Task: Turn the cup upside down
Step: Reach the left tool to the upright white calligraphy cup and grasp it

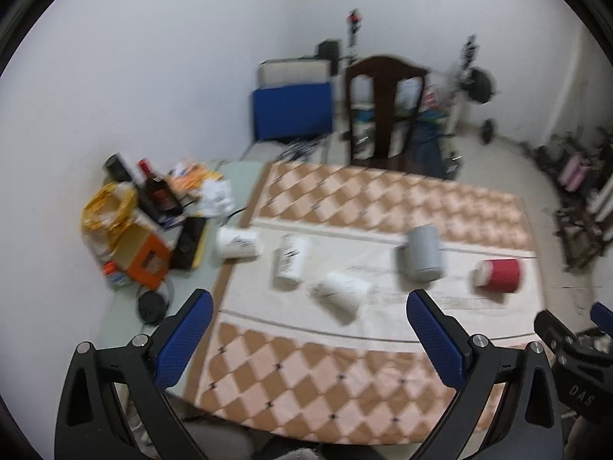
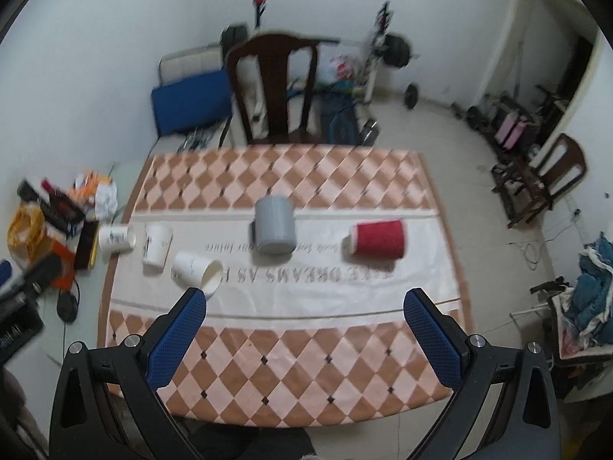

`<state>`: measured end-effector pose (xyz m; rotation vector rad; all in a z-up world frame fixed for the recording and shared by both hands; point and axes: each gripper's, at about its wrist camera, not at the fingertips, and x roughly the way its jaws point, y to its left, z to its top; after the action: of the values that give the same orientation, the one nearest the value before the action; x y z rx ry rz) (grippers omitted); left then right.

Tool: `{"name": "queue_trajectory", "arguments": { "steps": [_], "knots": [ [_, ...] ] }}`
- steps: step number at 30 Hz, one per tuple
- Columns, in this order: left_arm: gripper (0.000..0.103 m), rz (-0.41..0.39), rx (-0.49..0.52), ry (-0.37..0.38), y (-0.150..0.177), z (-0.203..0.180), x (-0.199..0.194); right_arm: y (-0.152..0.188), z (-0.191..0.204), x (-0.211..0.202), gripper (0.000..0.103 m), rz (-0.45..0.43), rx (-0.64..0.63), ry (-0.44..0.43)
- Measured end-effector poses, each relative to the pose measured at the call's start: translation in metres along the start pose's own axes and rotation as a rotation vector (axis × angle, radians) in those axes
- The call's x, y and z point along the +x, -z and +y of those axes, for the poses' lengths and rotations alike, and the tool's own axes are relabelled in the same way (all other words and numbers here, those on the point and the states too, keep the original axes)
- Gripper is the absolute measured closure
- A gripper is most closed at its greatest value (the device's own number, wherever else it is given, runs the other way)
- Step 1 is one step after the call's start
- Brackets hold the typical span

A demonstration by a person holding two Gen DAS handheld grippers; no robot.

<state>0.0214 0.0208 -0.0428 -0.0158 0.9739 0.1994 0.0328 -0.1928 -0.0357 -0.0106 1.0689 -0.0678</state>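
Several cups lie on the white band of the checkered tablecloth (image 2: 291, 345). A red ribbed cup (image 2: 377, 238) lies on its side at the right, also in the left wrist view (image 1: 498, 274). A grey cup (image 2: 274, 230) sits mid-table, also in the left wrist view (image 1: 421, 253). Three white paper cups (image 2: 197, 268) (image 2: 156, 244) (image 2: 115, 237) are at the left; the nearest lies on its side. My left gripper (image 1: 310, 314) and my right gripper (image 2: 304, 308) are both open and empty, held above the near part of the table, apart from all cups.
Clutter of boxes, a bottle and a yellow bag (image 1: 111, 211) fills the table's left side. A dark wooden chair (image 2: 277, 88) stands behind the table. The left gripper's body (image 2: 27, 283) shows at the left edge of the right wrist view.
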Motion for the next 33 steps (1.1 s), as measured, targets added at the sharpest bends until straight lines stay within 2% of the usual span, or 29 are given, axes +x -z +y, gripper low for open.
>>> {"name": "queue_trajectory", "arguments": {
  "steps": [5, 7, 11, 16, 19, 21, 24, 29, 33],
  "knots": [
    [0.0, 0.089, -0.025, -0.154, 0.016, 0.02, 0.059, 0.005, 0.031, 0.091, 0.0, 0.142, -0.08, -0.04],
    [0.0, 0.142, -0.044, -0.171, 0.025, 0.031, 0.082, 0.014, 0.044, 0.126, 0.0, 0.191, -0.103, -0.067],
    [0.0, 0.234, -0.08, -0.215, 0.041, 0.056, 0.126, 0.029, 0.074, 0.192, 0.0, 0.289, -0.154, -0.064],
    [0.0, 0.348, -0.139, -0.241, 0.045, 0.082, 0.182, 0.039, 0.108, 0.25, 0.0, 0.394, -0.193, -0.062],
    [0.0, 0.411, -0.183, -0.216, 0.039, 0.098, 0.22, 0.037, 0.121, 0.278, 0.0, 0.44, -0.185, -0.036],
    [0.0, 0.459, -0.228, -0.182, 0.032, 0.108, 0.242, 0.031, 0.124, 0.292, 0.005, 0.469, -0.159, -0.019],
    [0.0, 0.525, -0.38, -0.064, 0.017, 0.13, 0.274, 0.021, 0.131, 0.313, 0.011, 0.509, -0.122, 0.004],
    [0.001, 0.586, -0.641, 0.106, -0.007, 0.158, 0.319, 0.001, 0.135, 0.338, 0.011, 0.552, -0.032, 0.038],
    [0.001, 0.617, -0.777, 0.168, -0.024, 0.17, 0.353, -0.012, 0.135, 0.348, 0.011, 0.562, 0.054, 0.055]
  ]
}}
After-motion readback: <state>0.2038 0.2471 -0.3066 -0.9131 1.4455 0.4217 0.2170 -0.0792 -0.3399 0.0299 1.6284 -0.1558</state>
